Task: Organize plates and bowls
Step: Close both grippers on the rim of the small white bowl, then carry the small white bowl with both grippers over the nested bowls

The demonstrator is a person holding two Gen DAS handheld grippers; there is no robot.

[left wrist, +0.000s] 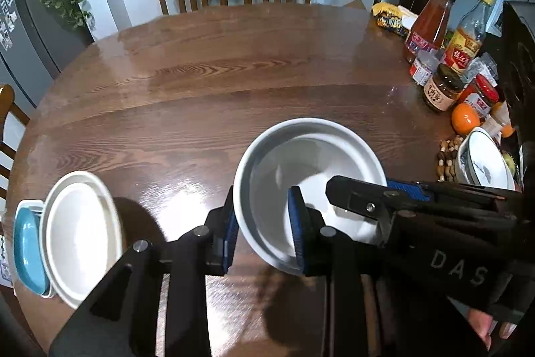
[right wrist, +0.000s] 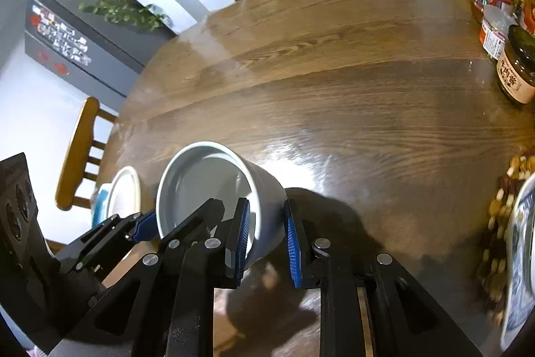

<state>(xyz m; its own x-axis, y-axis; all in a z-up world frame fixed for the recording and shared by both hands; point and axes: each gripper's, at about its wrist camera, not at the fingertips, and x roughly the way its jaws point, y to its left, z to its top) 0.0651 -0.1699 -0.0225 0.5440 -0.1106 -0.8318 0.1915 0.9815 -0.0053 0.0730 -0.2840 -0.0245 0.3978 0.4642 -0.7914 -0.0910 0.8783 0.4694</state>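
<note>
Round wooden table (left wrist: 207,82), jars and bottles (left wrist: 444,56) at right edge. White bowl (left wrist: 301,176) lifted off it, tilted; left gripper (left wrist: 264,230) and right gripper (right wrist: 267,240) both clamp its rim, opposite sides. White plate (left wrist: 80,233) on blue dish (left wrist: 26,243), far left.

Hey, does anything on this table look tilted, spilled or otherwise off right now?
Yes. The white bowl is tipped, clamped at opposite rim sides by the left tongs and right tongs. Left of it, a white plate stands on edge against a blue dish. No spill shows.
</note>
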